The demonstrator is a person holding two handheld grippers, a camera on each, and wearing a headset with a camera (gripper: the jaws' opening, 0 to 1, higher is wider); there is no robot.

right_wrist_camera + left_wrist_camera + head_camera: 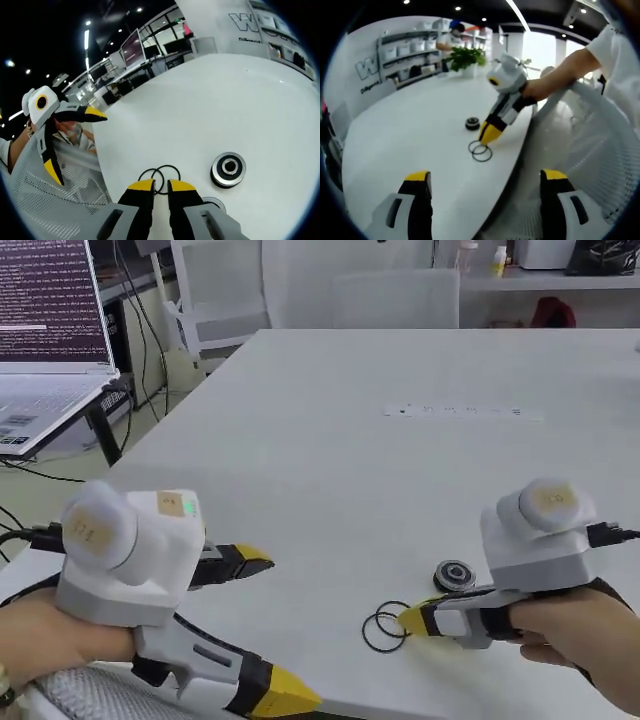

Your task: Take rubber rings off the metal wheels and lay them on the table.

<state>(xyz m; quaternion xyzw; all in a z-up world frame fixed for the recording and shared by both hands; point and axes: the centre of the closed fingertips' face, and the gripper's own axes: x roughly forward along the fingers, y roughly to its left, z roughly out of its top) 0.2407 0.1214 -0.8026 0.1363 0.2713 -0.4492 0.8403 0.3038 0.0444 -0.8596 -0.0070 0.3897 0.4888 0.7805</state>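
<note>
Rubber rings (384,628), two, overlapping, flat on bench (330,440) near metal wheel (454,575), right gripper (412,620) jaws together, tips at rings, left gripper (275,630) jaws wide apart, well apart from rings.

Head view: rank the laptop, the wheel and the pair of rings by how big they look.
1. Laptop: largest, though farthest and cut off by the picture's edge.
2. Rings and wheel: nearly alike, too close to rank.

Open table (400,470) beyond rings (385,628) and wheel (454,575)
</note>
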